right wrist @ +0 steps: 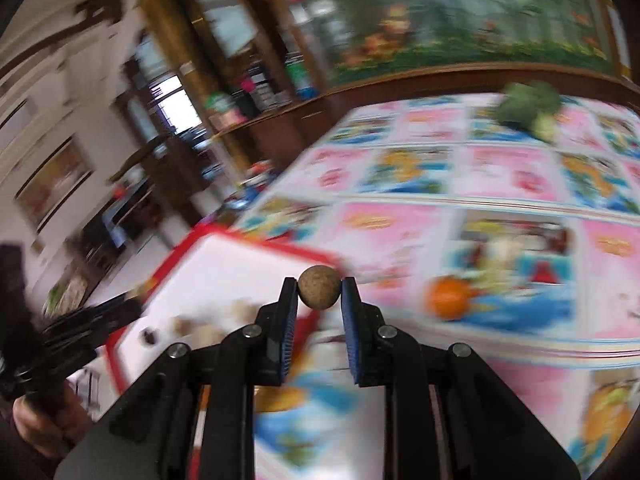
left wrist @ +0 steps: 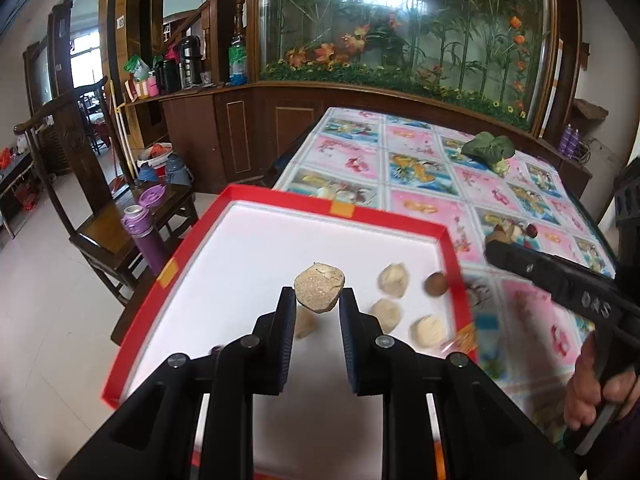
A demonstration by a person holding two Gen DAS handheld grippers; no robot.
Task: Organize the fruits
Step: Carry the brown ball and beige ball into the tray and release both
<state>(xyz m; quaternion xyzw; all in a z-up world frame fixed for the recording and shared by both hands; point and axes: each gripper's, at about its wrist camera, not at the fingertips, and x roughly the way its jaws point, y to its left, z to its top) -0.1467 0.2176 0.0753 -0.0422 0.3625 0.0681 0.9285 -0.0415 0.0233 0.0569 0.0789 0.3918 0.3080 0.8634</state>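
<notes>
Fruit of a pale tan colour, rough-skinned and cracked open at its top [left wrist: 319, 287], is clamped between the fingertips of the left gripper [left wrist: 318, 300] and is held above the white floor of a red-rimmed tray [left wrist: 404, 222]. Its surface is seen to be grainy, with a lighter, torn patch at the upper edge. Four more pieces are seen lying on the tray floor to the right of the jaws: three pale, crumpled ones [left wrist: 394, 278] and a darker brown round one [left wrist: 436, 284] close to the right rim. Another pale piece [left wrist: 306, 322] is partly hidden behind the left finger.

A small round brown fruit [right wrist: 319, 288], evenly speckled and smooth in outline, is pinched between the tips of the right gripper [right wrist: 319, 292], and is held over the patterned tablecloth [right wrist: 480, 184] just beside the tray's corner [right wrist: 280, 246]. The right wrist view is heavily blurred. A few small fruits [left wrist: 514, 232] are left on the cloth beyond the tray, and a leafy green vegetable [left wrist: 490, 148] is seen at the far side of the table.
</notes>
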